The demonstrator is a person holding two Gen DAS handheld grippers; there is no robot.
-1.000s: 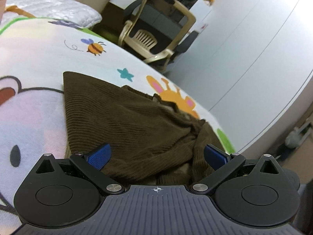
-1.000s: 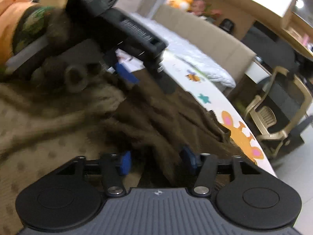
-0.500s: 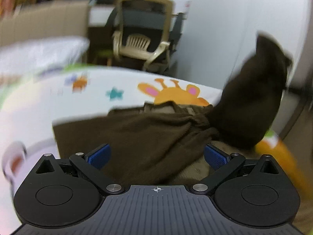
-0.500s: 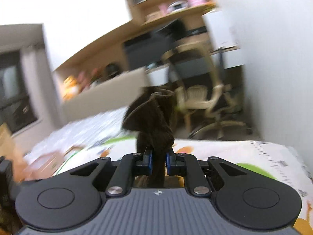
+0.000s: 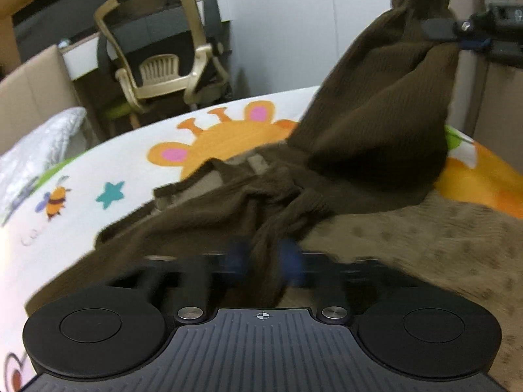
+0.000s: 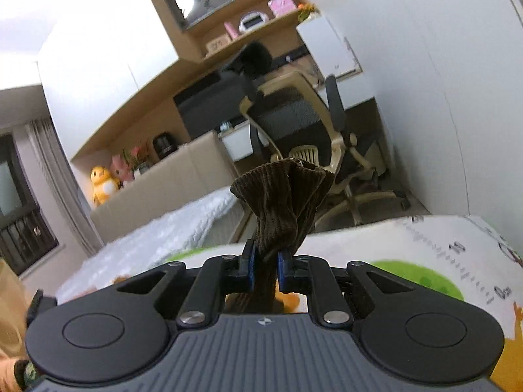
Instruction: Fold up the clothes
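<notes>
Both tools [image 5: 264, 258] [image 6: 264, 266] pinch bunched folds of ribbed brown knit garment [image 5: 376, 124].

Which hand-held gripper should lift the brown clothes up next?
Probably the right hand-held gripper: it is shut on the brown garment, raised above the mat. The left hand-held gripper is blurred, low beside bunched cloth.

Both tongs clamped: left tongs [image 5: 261, 259] low and blurred, right tongs [image 6: 264, 268] raised.
</notes>
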